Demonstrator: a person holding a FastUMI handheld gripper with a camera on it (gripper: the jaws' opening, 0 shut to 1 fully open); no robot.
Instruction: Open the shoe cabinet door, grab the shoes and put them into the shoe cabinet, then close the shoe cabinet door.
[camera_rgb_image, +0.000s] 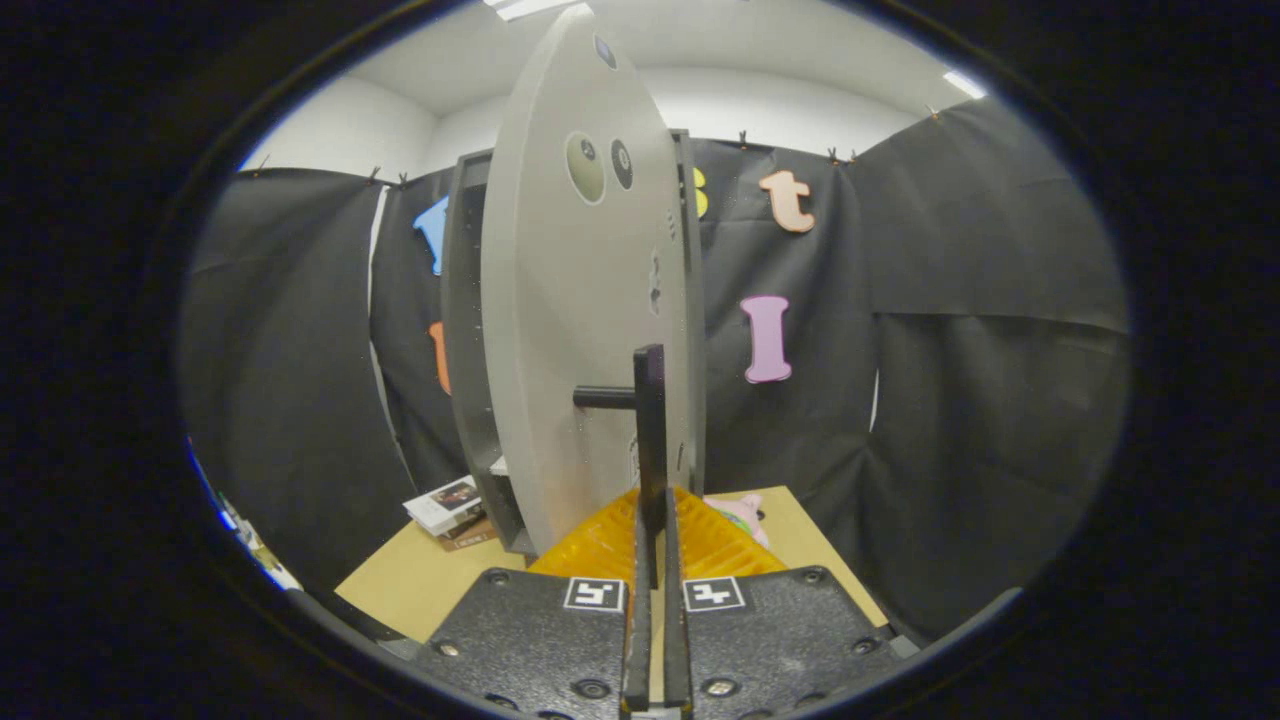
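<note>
Tan table, one open grey cabinet door, tongs clamping its one handle

Grey cabinet door, seemingly black handle.

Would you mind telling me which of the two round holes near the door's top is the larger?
The left hole is larger; the dark hole beside it, nearer the door's edge, is narrower.

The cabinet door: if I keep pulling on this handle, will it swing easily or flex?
The door looks like a rigid flat panel, so it probably won't flex. It already stands ajar from the cabinet, so it likely swings freely. The gripper is closed on the thin bar handle, which might slip sideways.
</note>
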